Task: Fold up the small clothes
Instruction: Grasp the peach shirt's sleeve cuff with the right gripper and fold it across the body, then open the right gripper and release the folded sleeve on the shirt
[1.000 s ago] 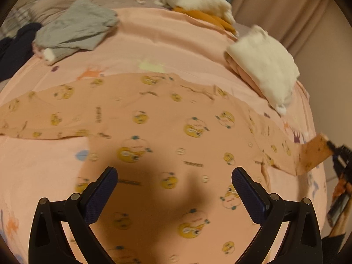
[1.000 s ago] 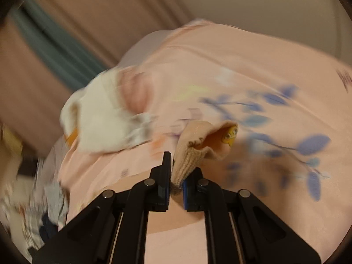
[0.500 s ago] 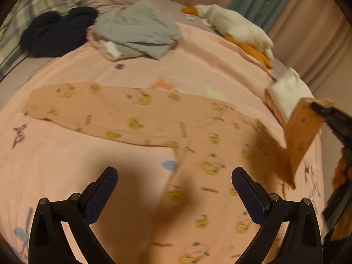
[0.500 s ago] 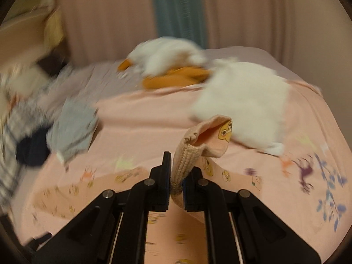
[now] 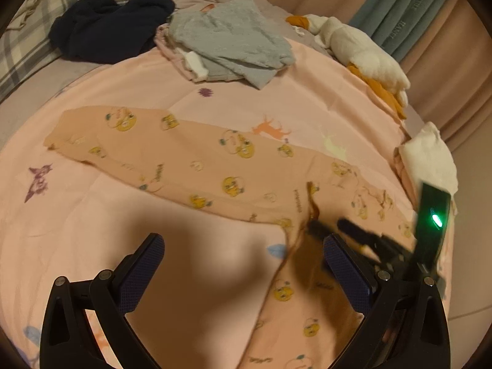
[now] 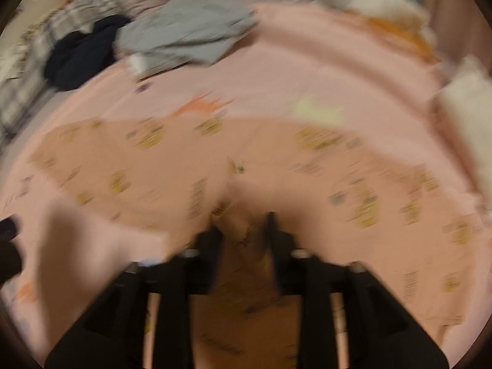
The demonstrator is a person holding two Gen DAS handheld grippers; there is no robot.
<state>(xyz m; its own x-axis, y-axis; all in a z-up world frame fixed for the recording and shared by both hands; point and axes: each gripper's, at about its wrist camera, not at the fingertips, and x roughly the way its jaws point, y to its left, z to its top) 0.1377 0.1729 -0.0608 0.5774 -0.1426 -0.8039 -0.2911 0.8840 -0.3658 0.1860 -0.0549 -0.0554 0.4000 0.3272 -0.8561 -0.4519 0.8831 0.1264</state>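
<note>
Peach garment: our cartoon-print baby garment [image 5: 196, 160] lies spread across the pink bedsheet [image 5: 92, 215], one sleeve stretched out to the left.
Right tongs [image 6: 244, 230]: badly blurred; we see fabric between the jaws but cannot tell whether they pinch it.
Left tongs [image 5: 243, 264]: jaws spread wide, holding nothing, over the sheet.
Beyond: grey clothes pile [image 5: 230, 37], navy garment [image 5: 107, 24], plush duck [image 5: 359, 49], folded white cloth [image 5: 430, 156].

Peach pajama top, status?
Left gripper open, empty. Right gripper apparently parting; sleeve cuff between fingers. Peach pajama top mostly flat. Nothing blocking.
</note>
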